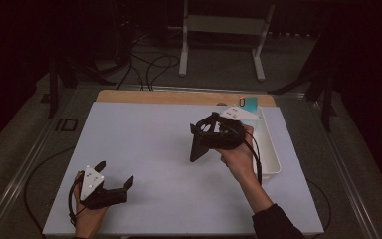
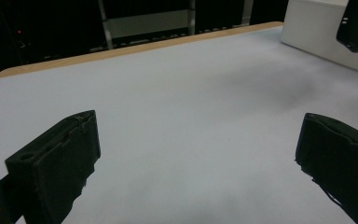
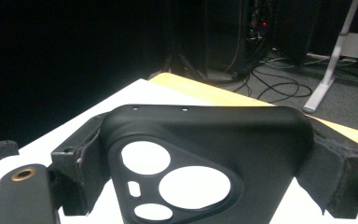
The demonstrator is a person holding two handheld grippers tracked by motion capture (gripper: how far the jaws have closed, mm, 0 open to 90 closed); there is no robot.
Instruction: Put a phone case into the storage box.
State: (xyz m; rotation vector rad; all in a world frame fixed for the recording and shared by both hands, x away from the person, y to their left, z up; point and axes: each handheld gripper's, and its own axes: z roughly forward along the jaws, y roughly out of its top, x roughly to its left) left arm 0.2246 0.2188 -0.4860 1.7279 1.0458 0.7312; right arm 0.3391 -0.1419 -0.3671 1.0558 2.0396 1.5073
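- While the right gripper point(image 1: 214, 137) hangs above the middle of the tabletop point(image 1: 154, 144), its jaws are clamped on the sides of a black phone case point(image 3: 200, 158).
- Seen in the right gripper view, the case's camera cut-outs show white tabletop through them.
- A white bin point(image 1: 271, 149) sits just beside that hand, at the tabletop's right edge.
- Near the front left corner, the left gripper point(image 1: 115, 178) rests low with its jaws spread wide, holding nothing.
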